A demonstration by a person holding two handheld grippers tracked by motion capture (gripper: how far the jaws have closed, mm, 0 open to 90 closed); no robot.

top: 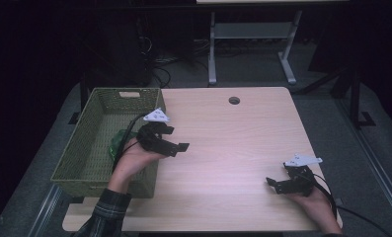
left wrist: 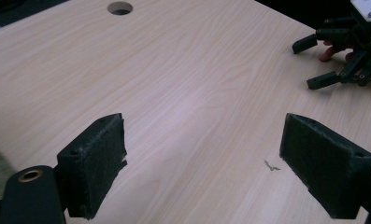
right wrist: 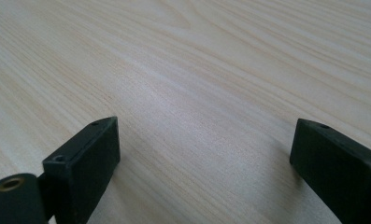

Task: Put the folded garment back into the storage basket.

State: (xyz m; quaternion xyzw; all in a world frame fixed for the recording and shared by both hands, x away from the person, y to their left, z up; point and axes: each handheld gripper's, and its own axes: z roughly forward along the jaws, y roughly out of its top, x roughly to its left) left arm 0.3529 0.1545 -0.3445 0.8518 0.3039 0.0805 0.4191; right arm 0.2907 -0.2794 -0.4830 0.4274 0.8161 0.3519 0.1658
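High view: green item (top: 117, 141) lying inside woven basket (top: 92, 143) at table's (top: 233, 148) left edge, apparently already deposited. Left gripper (top: 176, 138) beside basket, jaws apart, empty. Right gripper (top: 272, 183) well apart, jaws apart, empty. Nothing visibly left.

On the table (top: 223, 148): basket (top: 92, 123) along the left edge, something green (top: 117, 140) inside it by the right wall. Left gripper (top: 176, 138) just right of the basket, above the tabletop. Right gripper (top: 272, 183) near the front right corner, well apart. Round hole (top: 234, 100) near the far edge, centre.
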